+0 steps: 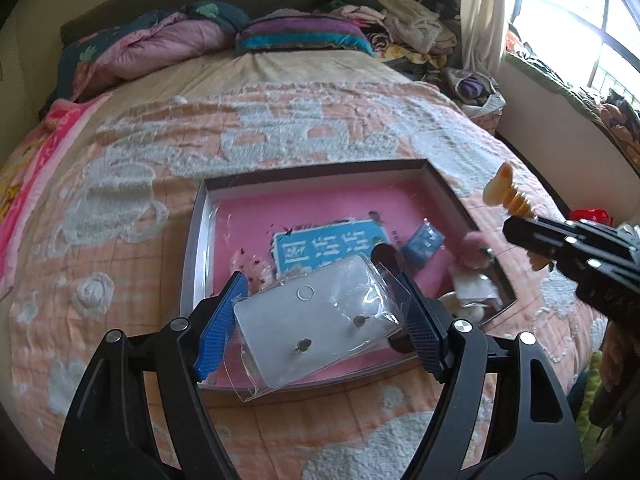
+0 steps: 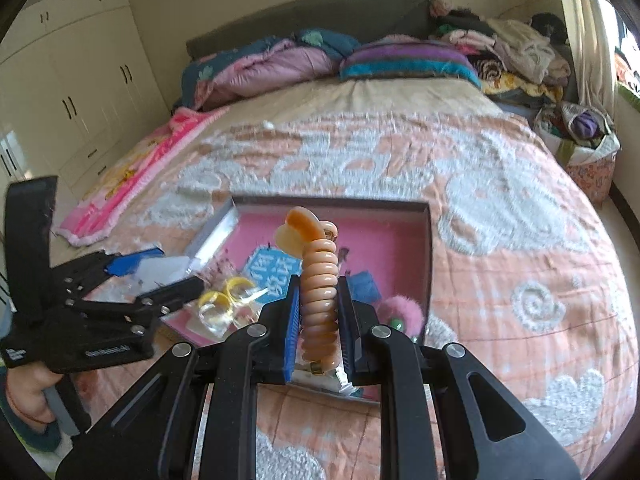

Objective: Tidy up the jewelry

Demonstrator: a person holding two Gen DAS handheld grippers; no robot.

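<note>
- A shallow box (image 1: 436, 184) with a pink floor lay open on a bed, on an orange bedspread (image 1: 280, 128) with raised white patterns. It serves as the landmark here.
- The left gripper (image 1: 320, 308) held a clear plastic packet (image 1: 316, 320) with a white card and two small studs above the box's near edge; its blue pads pressed on the packet's two sides.
- The right gripper (image 2: 318, 320) was clamped on a peach coiled hair clip (image 2: 318, 280), held upright over the box's near side.
- Inside the box lay a blue card with white characters (image 1: 320, 248), a small blue packet (image 1: 424, 240), a pink fluffy item (image 2: 400, 310) at the right wall, and yellow rings in clear wrap (image 2: 228, 304) toward the left.
- Beyond the box, at the head of the bed, sat a rolled quilt (image 1: 160, 44), a striped pillow (image 1: 304, 34) and a heap of clothes (image 1: 404, 28).
- A pink blanket (image 2: 132, 184) lay left of the box, with cream wardrobes (image 2: 68, 92) further left.
- A curtain (image 1: 480, 12) and window (image 1: 608, 20) stood right of the box.
</note>
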